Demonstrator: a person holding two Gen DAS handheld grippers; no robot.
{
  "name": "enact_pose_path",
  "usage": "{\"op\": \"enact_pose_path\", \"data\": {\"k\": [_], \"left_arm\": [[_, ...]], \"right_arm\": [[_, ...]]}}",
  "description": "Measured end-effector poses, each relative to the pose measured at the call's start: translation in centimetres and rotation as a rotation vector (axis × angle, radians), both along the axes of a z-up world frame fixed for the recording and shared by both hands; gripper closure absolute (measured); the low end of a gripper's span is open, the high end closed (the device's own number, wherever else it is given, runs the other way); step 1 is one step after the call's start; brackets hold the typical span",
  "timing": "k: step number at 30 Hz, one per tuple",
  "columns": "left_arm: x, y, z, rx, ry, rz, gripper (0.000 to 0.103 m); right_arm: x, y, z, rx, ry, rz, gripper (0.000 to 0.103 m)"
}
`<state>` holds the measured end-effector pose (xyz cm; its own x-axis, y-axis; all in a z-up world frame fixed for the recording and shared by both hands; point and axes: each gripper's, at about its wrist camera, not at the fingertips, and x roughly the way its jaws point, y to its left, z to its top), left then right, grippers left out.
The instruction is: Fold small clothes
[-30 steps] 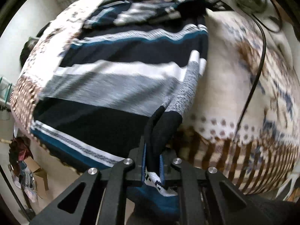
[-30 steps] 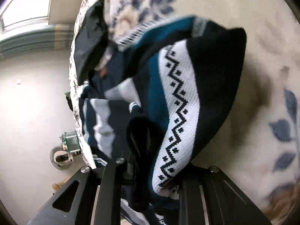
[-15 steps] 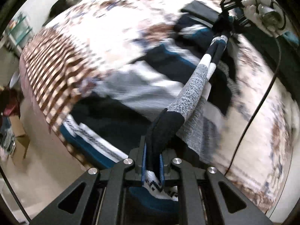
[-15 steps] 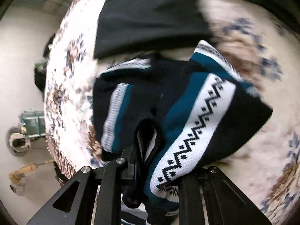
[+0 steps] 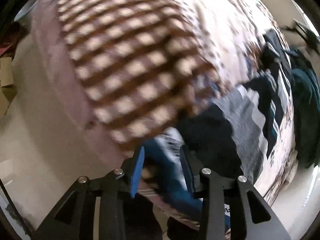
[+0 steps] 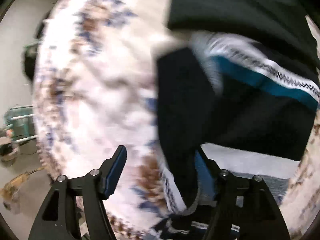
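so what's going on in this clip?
A person with two handheld grippers is folding a dark knit sweater with teal and white patterned stripes on a patterned cream and brown blanket. Both the left gripper and right gripper are open, and the sweater fabric lies loose between their fingers. A plain black garment lies just beyond. Both views are motion-blurred.

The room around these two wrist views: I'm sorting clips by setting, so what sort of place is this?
Probably a bedroom at home. A patterned blanket covers what looks like a bed, a striped knit sweater lies on it, and cardboard boxes sit on the floor beside it.
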<state>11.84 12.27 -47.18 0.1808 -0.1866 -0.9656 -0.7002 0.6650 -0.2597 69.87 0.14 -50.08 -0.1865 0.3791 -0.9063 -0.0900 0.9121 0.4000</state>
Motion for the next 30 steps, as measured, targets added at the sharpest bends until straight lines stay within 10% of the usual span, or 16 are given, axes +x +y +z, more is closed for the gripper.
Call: {"op": "enact_pose_path", "data": {"k": [5,10,11,13,14,22,30], "left_arm": [[1.4,0.6,2.3,0.003,-0.061,-0.073,0.044],[5.5,-3.6,0.7,0.041,-0.010,-0.292,0.044],[6.0,-4.6,0.0,0.080,0.005,-0.351,0.047],[6.5,-6.0,-0.9,0.128,0.024,-0.436,0.094],[6.6,-6.9,-1.1,0.151,0.022,-0.480,0.100],[6.3,-5.5,1.5,0.216,-0.013,-0.488,0.101],[6.8,-3.6,0.8,0.224,-0.017,-0.508,0.101]], "right_arm": [[-6.2,-2.3,5.2,0.115,-0.058,0.085,0.030],[-16.6,-8.7,5.2,0.105,-0.017,0.104,0.030],[-19.0,-10.6,4.3,0.088,0.006,0.085,0.030],[-23.1,-13.7,2.5,0.059,0.055,0.040,0.030],[-25.1,-15.3,1.4,0.049,0.083,0.013,0.030],[-35.4,-24.0,-4.4,0.048,0.217,-0.190,0.030],[-42.9,-22.6,-5.4,0.168,0.280,-0.199,0.030]]}}
